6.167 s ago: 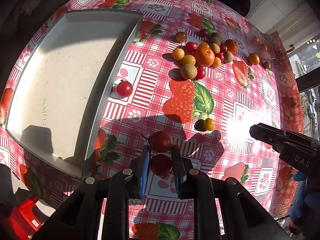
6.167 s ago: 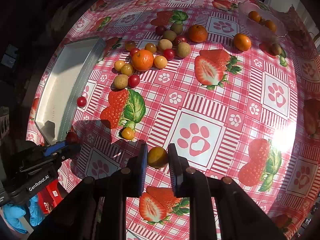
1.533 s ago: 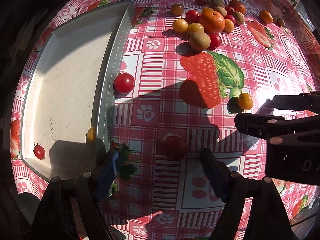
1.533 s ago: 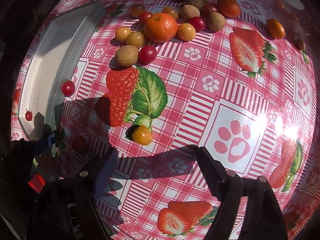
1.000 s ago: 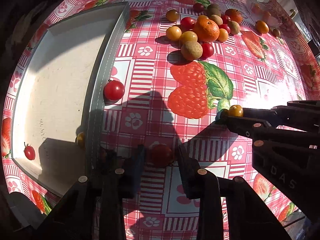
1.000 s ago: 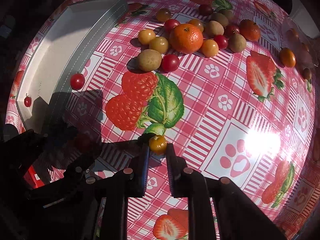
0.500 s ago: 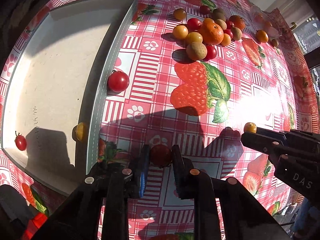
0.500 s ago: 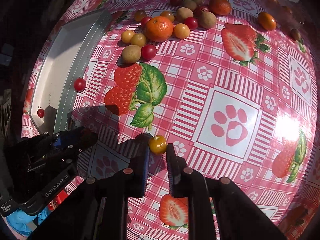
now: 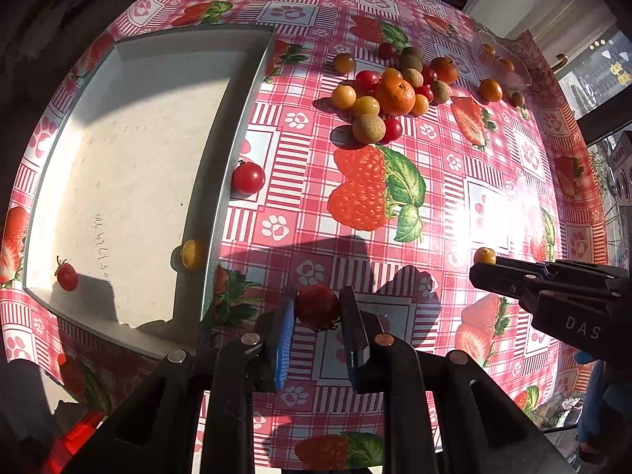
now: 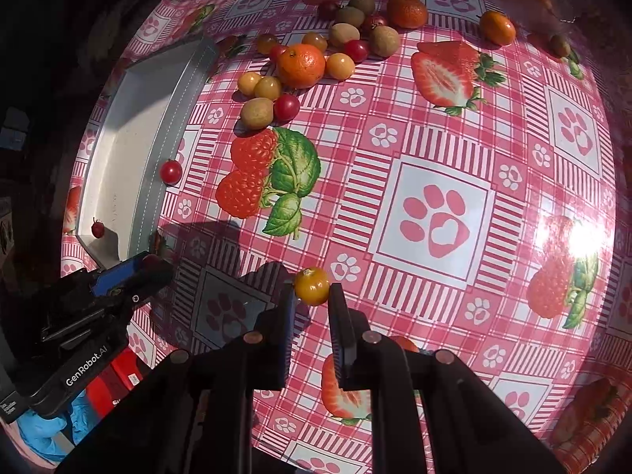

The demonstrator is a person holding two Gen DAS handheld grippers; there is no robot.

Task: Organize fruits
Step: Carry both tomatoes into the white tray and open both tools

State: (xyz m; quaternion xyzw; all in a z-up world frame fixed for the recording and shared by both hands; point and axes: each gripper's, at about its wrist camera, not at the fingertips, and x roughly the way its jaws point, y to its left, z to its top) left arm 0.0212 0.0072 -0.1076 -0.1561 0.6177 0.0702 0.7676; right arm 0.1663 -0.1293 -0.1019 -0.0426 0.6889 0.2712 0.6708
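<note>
My left gripper is shut on a red cherry tomato, held just right of the grey tray. The tray holds a small red tomato and a yellow tomato. My right gripper is shut on a yellow cherry tomato above the tablecloth; it also shows in the left wrist view. Another red tomato lies against the tray's outer wall. A pile of mixed fruit with a mandarin lies at the far middle.
The table has a red checked cloth with strawberry and paw prints. A clear plastic dish with small fruits sits at the far right. A loose orange fruit lies near it. The table's edge drops off near me.
Both grippers closed on their tomatoes and lifted them away from the cloth. The right gripper carried the yellow tomato back and to the right; the view has risen.
</note>
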